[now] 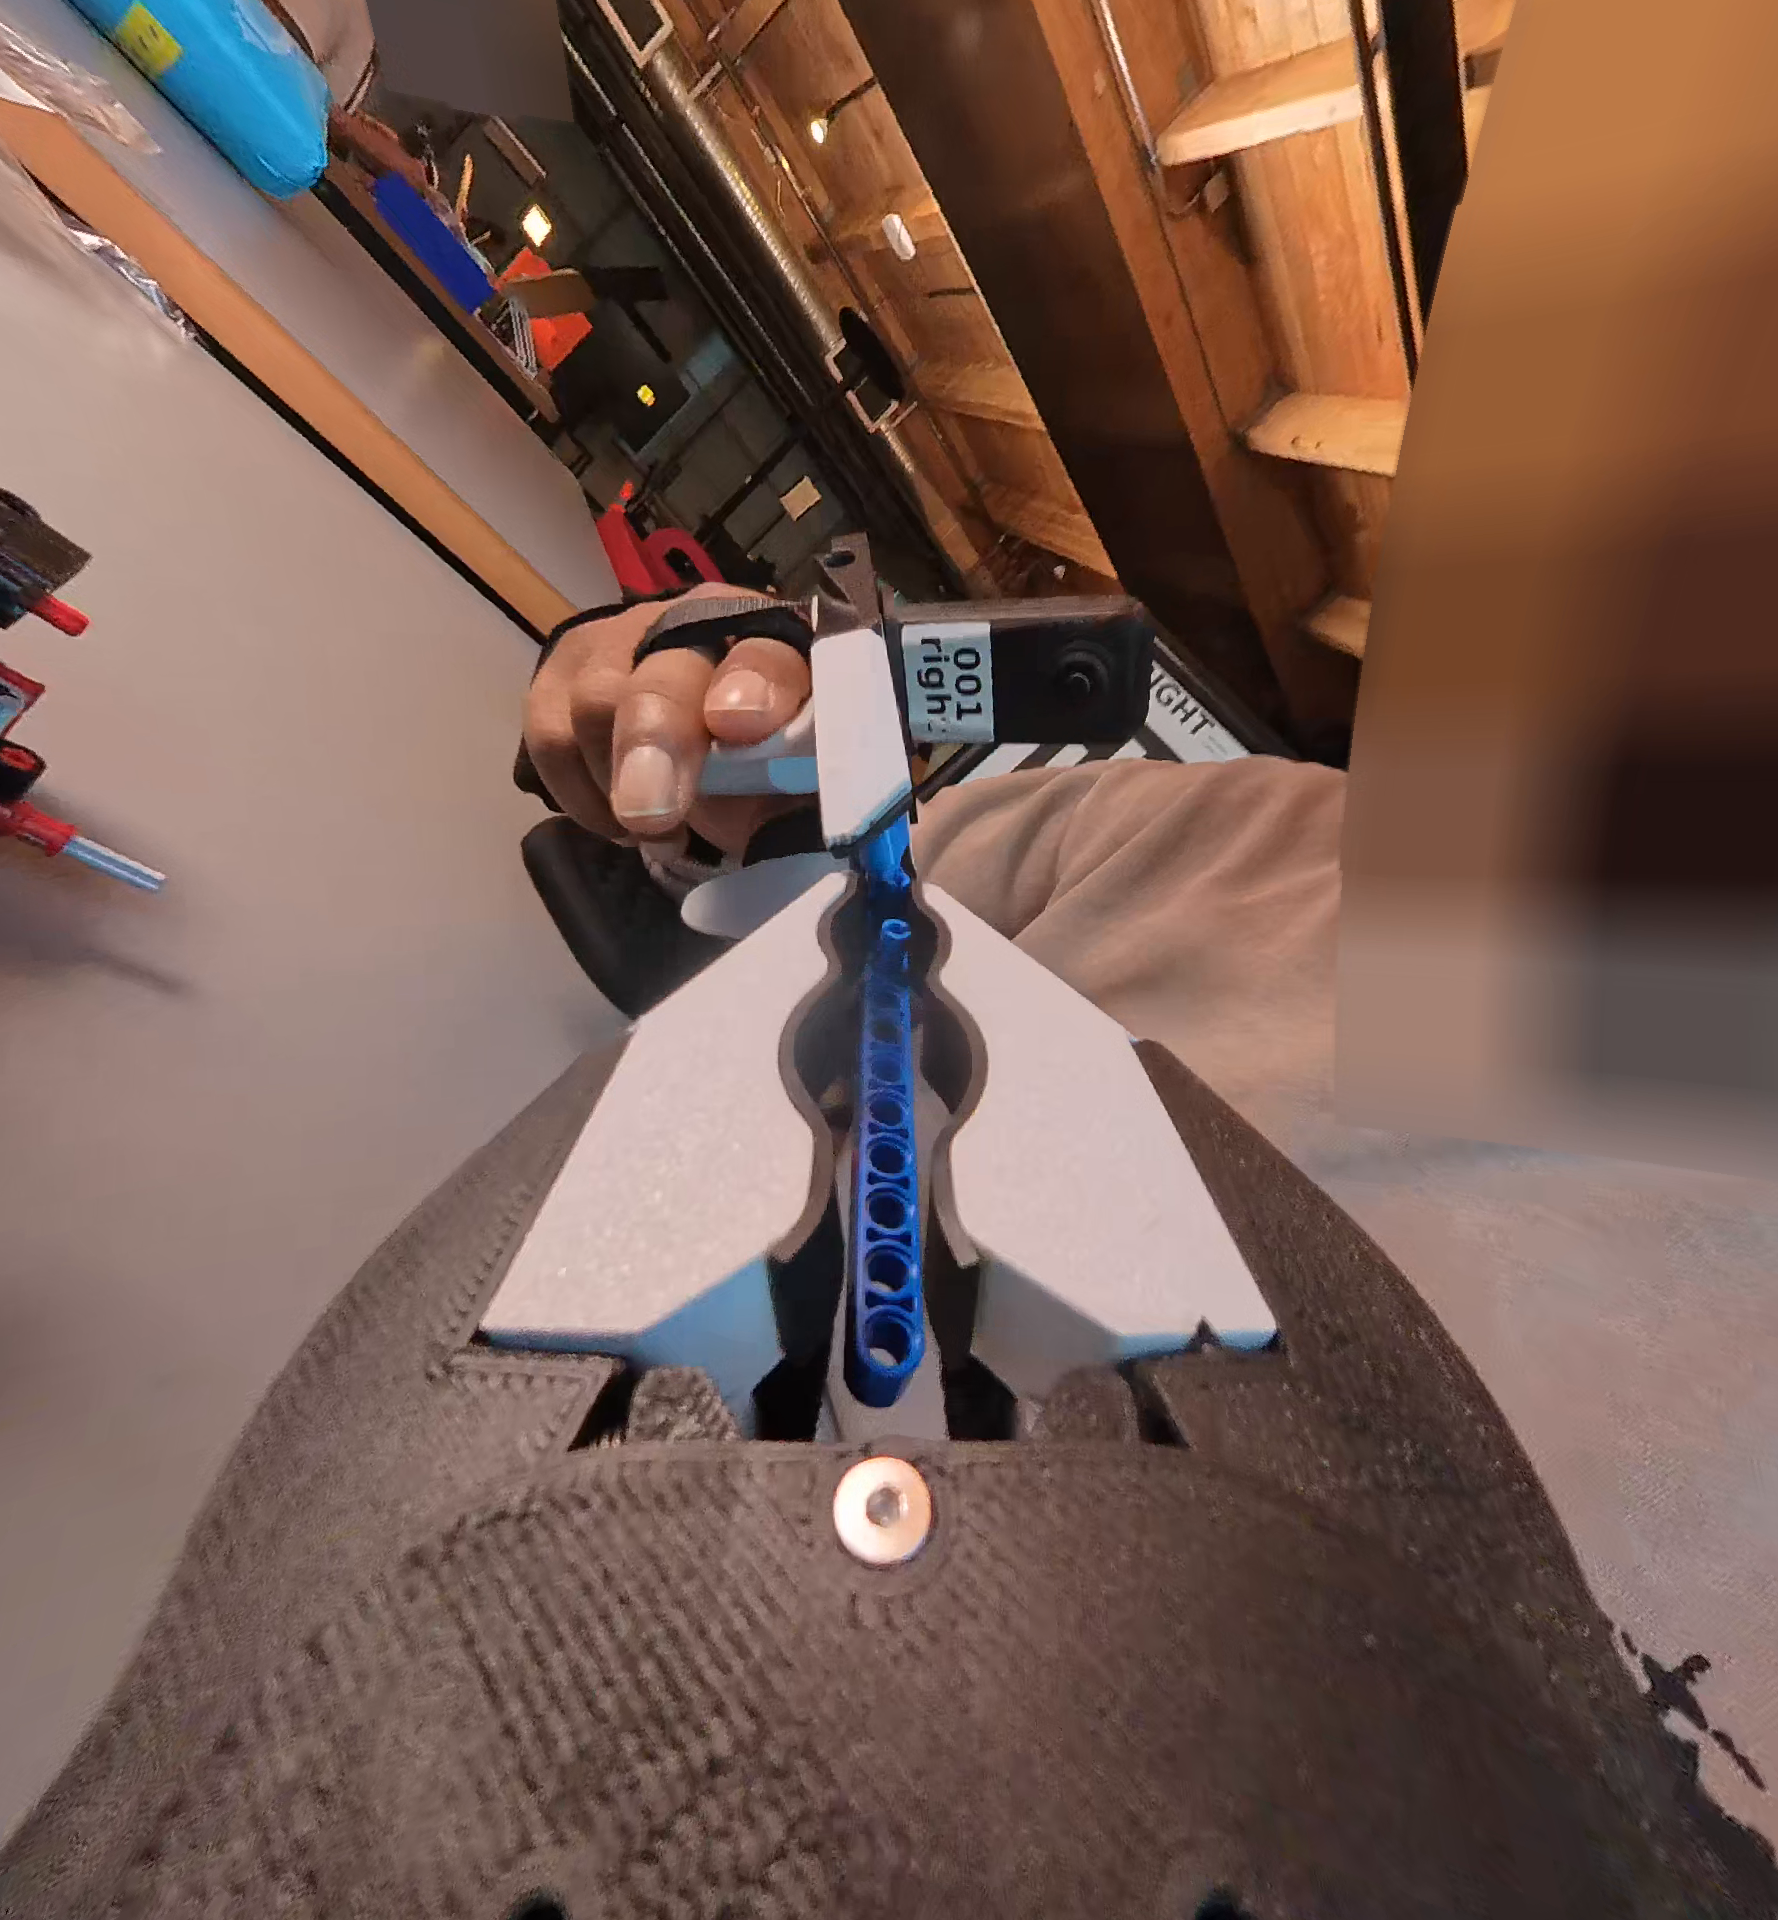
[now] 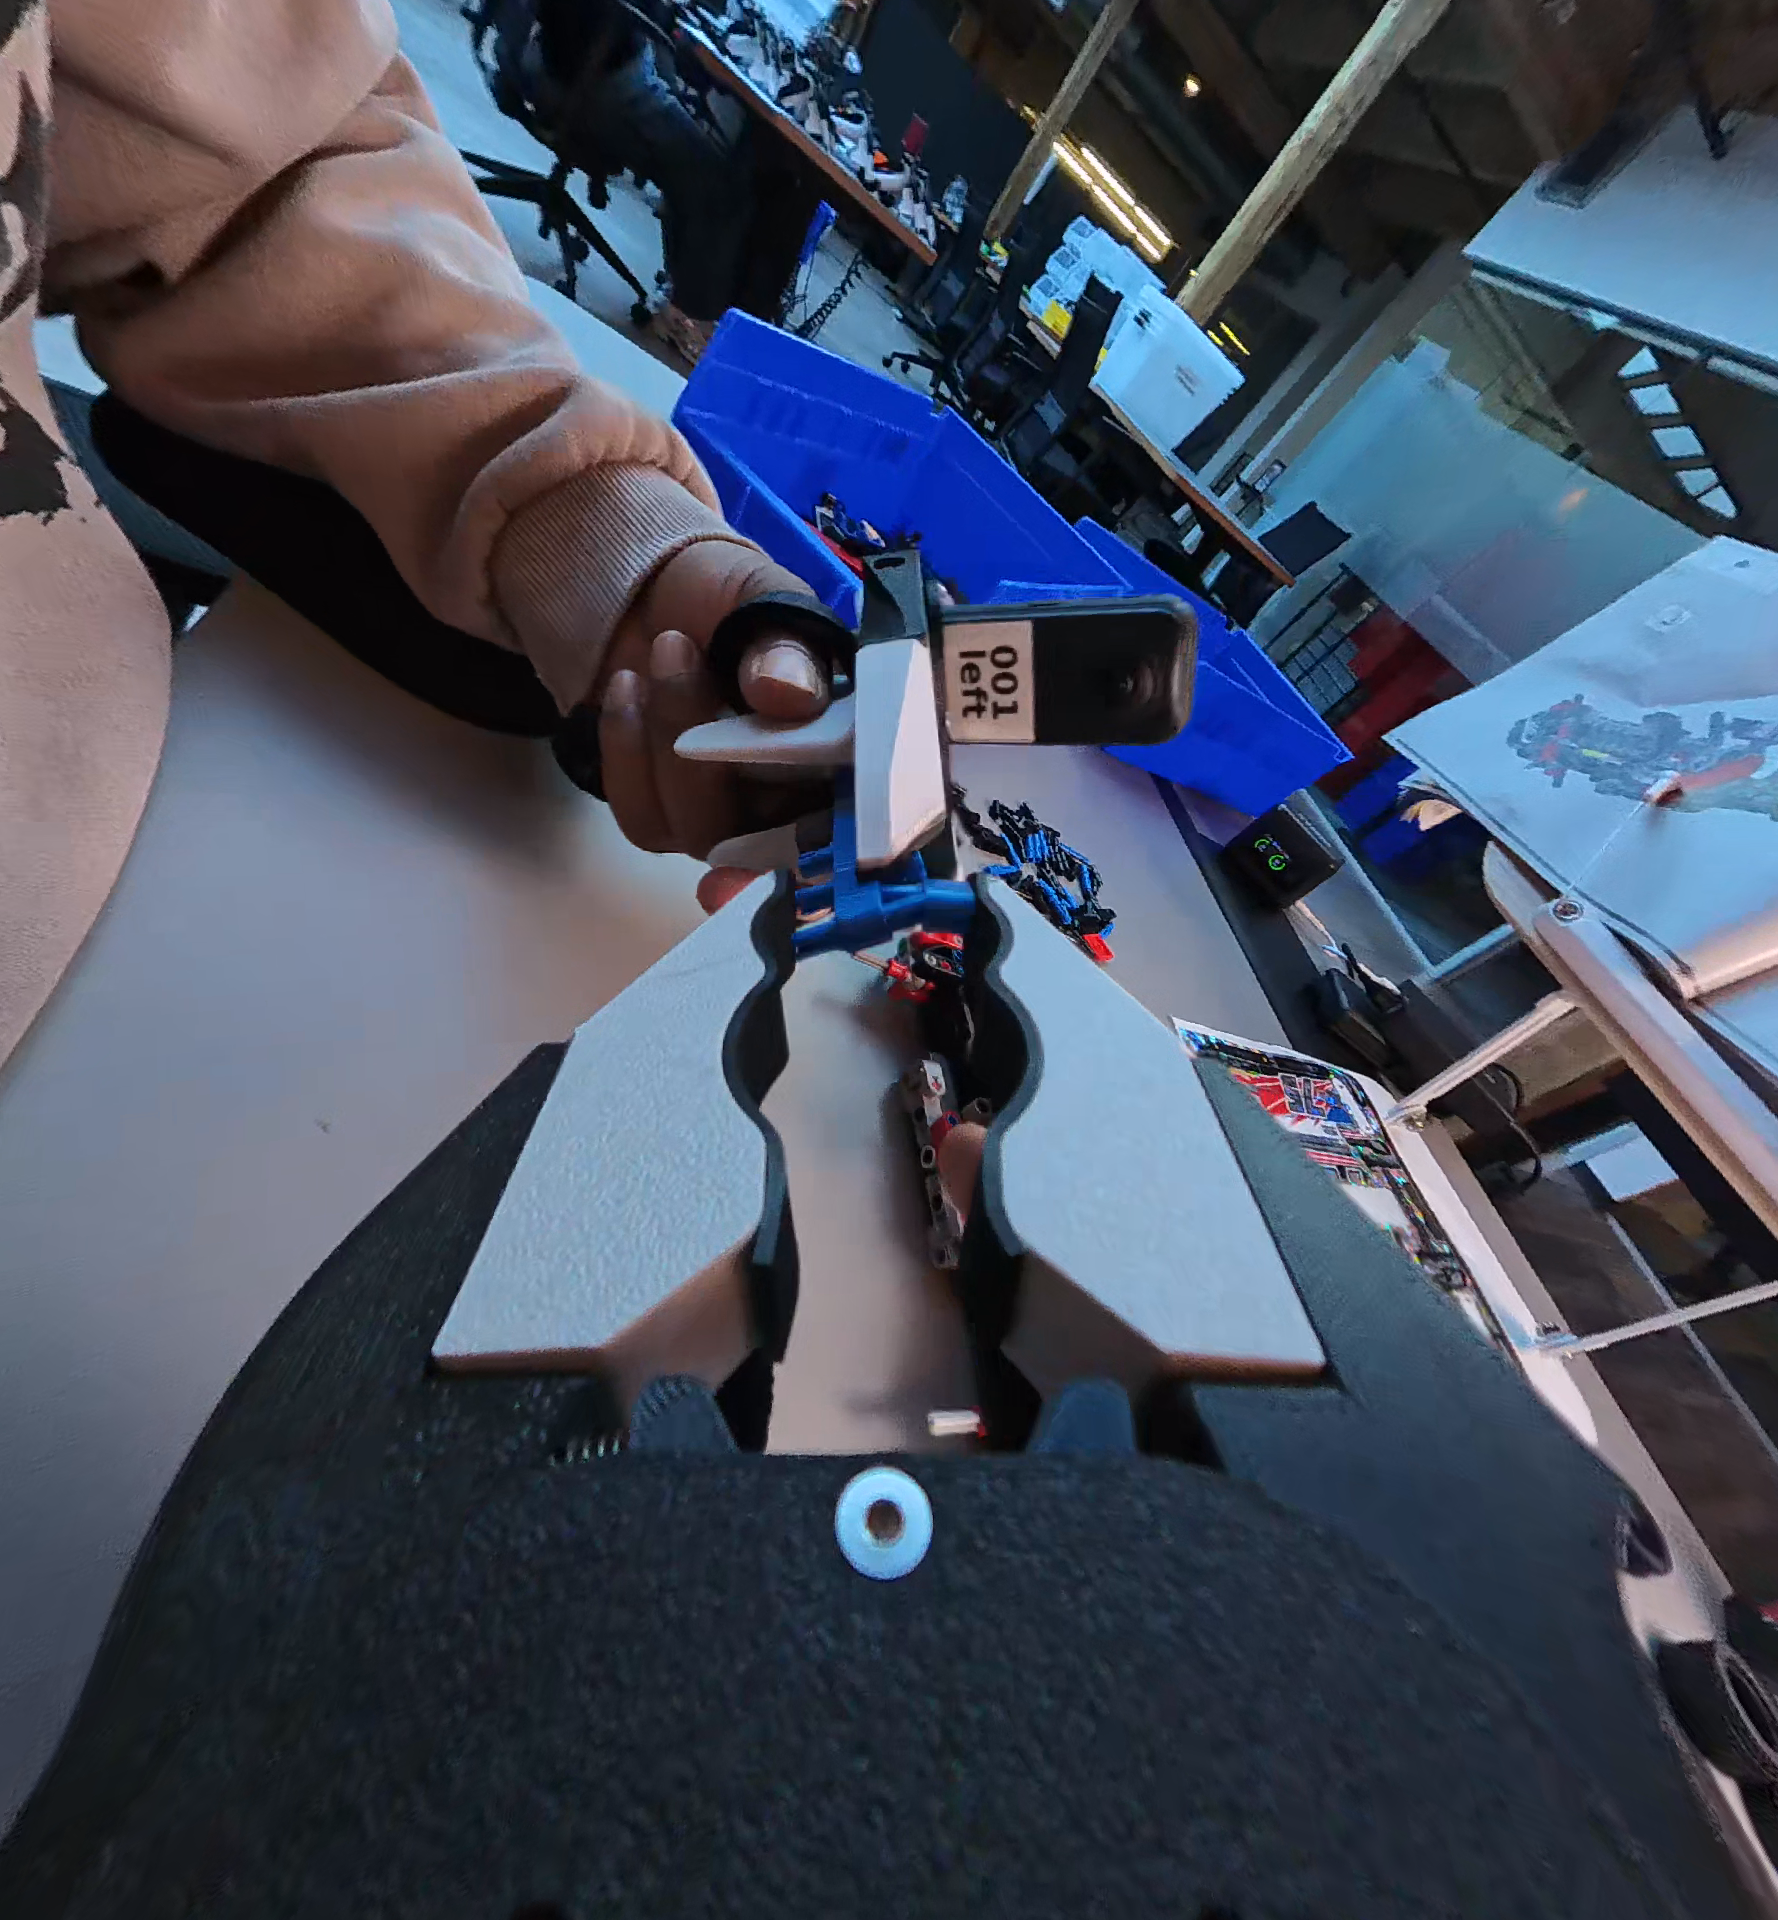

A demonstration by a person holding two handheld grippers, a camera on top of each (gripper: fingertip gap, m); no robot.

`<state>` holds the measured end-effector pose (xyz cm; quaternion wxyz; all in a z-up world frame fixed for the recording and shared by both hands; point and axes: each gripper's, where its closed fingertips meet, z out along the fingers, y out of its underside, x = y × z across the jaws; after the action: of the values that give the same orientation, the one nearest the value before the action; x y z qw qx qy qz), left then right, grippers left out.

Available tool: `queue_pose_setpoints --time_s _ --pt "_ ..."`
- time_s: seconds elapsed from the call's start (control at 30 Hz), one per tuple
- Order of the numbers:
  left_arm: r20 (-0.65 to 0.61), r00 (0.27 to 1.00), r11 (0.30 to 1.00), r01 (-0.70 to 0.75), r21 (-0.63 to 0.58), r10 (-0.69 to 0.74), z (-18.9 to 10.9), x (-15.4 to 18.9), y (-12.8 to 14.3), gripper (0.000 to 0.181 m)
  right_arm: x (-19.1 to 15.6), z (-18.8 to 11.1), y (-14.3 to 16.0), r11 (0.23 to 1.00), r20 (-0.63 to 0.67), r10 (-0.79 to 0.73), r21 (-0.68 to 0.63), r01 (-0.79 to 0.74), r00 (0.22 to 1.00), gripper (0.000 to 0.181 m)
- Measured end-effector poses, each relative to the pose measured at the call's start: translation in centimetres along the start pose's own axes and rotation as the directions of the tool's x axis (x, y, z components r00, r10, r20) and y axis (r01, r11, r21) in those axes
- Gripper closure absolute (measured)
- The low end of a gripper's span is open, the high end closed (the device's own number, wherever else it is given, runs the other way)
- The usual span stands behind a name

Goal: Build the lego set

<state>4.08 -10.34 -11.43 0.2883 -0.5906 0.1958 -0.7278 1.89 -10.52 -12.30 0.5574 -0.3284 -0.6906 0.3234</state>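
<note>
Left gripper (image 1: pixel 880 925) fingers are clamping the blue holed beam (image 1: pixel 887 1174); right gripper (image 2: pixel 880 914) fingers are pinching its blue end connector (image 2: pixel 880 902). A white label is showing on each gripper's camera (image 2: pixel 1067 673).

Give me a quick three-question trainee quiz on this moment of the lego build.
1. True or false: the left tongs are empty.
2. What colour is the beam lying between their fingers? A red, B blue, C yellow.
3. Which tongs grip the small blue piece at their tips in the right wrist view?

Key: 1 false, they are closed on the beam; 2 B; 3 the right tongs.
</note>
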Motion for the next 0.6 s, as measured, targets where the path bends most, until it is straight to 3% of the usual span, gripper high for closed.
queue_pose_setpoints --time_s 0.3,0.6 --pt "-0.005 0.998 0.998 0.058 0.012 -0.058 0.01 -0.57 0.18 0.178 -0.23 -0.04 0.6 0.998 0.031 0.067 -0.013 -0.066 0.997 0.152" --pt "-0.01 0.999 0.999 -0.034 0.036 0.034 0.43 0.34 -0.15 0.169 0.46 -0.48 -0.29 0.967 0.05 0.232 0.097 -0.236 0.972 0.151"
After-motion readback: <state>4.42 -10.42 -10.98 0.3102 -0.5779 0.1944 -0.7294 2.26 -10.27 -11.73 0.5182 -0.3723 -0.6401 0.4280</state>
